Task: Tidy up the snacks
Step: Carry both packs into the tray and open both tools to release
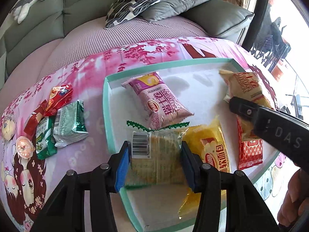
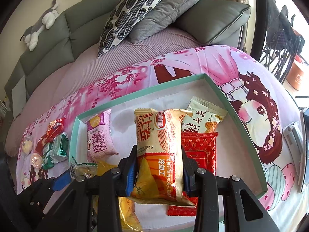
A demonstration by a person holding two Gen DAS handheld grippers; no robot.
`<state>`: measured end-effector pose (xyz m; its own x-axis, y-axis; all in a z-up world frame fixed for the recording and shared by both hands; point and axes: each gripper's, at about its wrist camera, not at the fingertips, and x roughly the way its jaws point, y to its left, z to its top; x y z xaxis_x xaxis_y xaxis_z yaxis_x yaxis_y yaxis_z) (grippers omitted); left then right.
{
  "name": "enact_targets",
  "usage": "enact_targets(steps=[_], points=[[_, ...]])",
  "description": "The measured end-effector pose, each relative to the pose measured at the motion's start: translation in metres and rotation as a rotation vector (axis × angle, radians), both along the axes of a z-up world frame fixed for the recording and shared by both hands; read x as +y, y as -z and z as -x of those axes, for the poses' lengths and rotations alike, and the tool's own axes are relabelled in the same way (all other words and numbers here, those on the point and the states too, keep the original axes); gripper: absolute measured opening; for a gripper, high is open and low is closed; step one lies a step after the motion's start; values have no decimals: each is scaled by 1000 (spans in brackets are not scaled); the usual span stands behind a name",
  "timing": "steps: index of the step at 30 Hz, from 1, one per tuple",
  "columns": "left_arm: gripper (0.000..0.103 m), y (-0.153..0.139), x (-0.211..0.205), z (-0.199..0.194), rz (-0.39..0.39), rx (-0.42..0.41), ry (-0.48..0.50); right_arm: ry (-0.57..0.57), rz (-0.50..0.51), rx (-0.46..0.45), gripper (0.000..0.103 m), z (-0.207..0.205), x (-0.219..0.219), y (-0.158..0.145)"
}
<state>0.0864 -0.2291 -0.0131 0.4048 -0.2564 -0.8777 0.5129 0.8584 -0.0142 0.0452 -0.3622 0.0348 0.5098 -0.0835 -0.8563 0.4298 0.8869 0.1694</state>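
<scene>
Two tools (image 1: 154, 162) (image 2: 158, 172) each clamp one snack; tray (image 1: 105, 104) holds four.

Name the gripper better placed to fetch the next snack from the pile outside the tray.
Left. The left gripper is nearer the pile, though it holds a clear cracker pack to drop first.

The tray's (image 2: 239, 121) floor lies bare at twelve o'clock, behind the packets, wide enough for a tool. Nearer in, the pink roll (image 2: 99, 137) at ten, white packet (image 2: 204, 120) at one and red packet (image 2: 199, 147) crowd it. Left of the tray, a heap of snacks (image 1: 58, 119) blocks the tabletop (image 1: 92, 145) at nine.
</scene>
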Motion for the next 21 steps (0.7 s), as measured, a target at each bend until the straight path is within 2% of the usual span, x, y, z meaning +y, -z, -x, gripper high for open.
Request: enact_targets(steps=[11,14,16,17,21], points=[[52,8,1,-5,0,34,-12,-9,-9,47,41,-7,3,15],[54,7,2,-5,-4,39,-17,-8,2,55,47,-8,4,16],[65,7,3,-5,-16,32,-27,-4,9,60,55,-8,5,15],[66,7,3,-6,-19,27,-30,-3,13,60,59,-8,5,15],[67,5,5,-6,-19,20,-36,-2,16,48,62,-7,5,11]])
